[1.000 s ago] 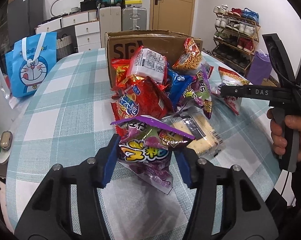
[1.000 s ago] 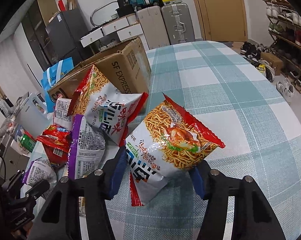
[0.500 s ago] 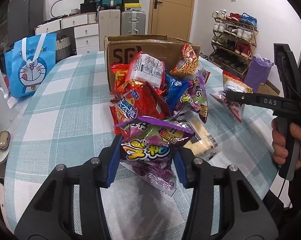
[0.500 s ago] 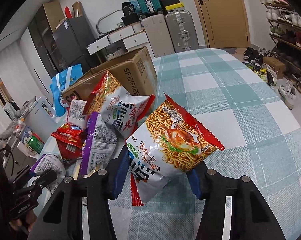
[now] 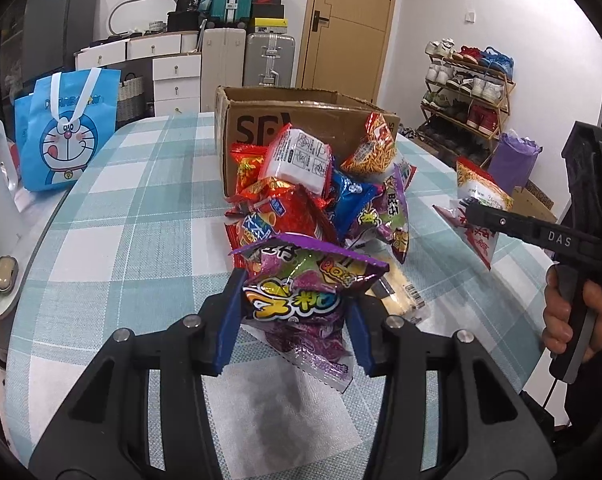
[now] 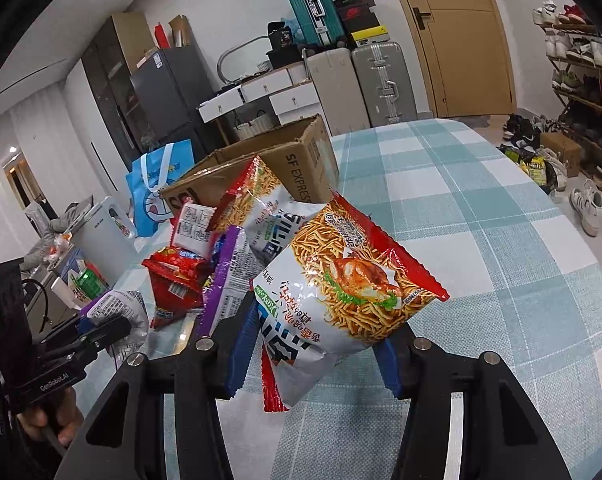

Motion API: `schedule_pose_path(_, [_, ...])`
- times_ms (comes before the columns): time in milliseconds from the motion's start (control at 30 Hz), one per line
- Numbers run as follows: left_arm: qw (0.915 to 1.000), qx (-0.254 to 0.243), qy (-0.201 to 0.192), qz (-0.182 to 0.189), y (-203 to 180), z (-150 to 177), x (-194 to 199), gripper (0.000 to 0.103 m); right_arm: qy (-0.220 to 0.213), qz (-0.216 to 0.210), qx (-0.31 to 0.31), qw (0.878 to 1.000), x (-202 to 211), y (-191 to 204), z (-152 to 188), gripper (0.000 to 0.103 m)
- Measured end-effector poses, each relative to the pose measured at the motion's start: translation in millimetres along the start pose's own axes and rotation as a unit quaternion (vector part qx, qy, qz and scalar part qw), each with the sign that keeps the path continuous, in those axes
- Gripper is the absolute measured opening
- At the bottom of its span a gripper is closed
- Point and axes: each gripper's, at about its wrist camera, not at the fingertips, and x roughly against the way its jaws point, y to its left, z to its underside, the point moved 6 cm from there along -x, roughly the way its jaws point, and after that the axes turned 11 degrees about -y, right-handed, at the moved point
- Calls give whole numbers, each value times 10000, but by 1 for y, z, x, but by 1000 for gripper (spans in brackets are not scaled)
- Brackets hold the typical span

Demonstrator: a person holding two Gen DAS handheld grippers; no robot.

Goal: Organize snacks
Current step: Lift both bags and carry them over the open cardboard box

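My left gripper [image 5: 293, 316] is shut on a purple snack bag [image 5: 301, 292] and holds it just above the checked table [image 5: 133, 216], in front of a pile of snack bags [image 5: 301, 200]. My right gripper [image 6: 317, 348] is shut on a red and white noodle snack bag [image 6: 341, 288], lifted off the table. That bag also shows at the right in the left wrist view [image 5: 479, 204]. An open cardboard box [image 5: 301, 120] stands behind the pile. The purple bag shows at the lower left in the right wrist view [image 6: 117, 312].
A blue cartoon tote bag [image 5: 61, 136] stands at the table's far left. A white appliance [image 6: 105, 232] sits beside the table. Suitcases [image 5: 269, 60], drawers and a shoe rack [image 5: 469, 92] stand behind. The table's right side [image 6: 481, 220] is bare cloth.
Both grippers have lifted their bags higher off the table. The left gripper's jaws have closed tighter on the purple bag.
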Motion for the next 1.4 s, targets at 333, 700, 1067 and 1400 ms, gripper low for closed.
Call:
schedule_pose_path(333, [9993,1,-373,-28,-1,-37,11,44,-166,-145,164,9996,9,17,-17,53])
schedule_pose_path(700, [9979,90,-619,-152,4,-75,3,44,-331,-316,420,9981,-1,39,-47,53])
schedule_pose_path(1067, [9963,23,-806,-283,0,-108,-21,44,-456,-460,536,9965,-19,54,-73,53])
schedule_pose_path(1400, [9957,34,-886,-274,-2,-137,-48,44,-524,-533,612,9953,-35,64,-97,53])
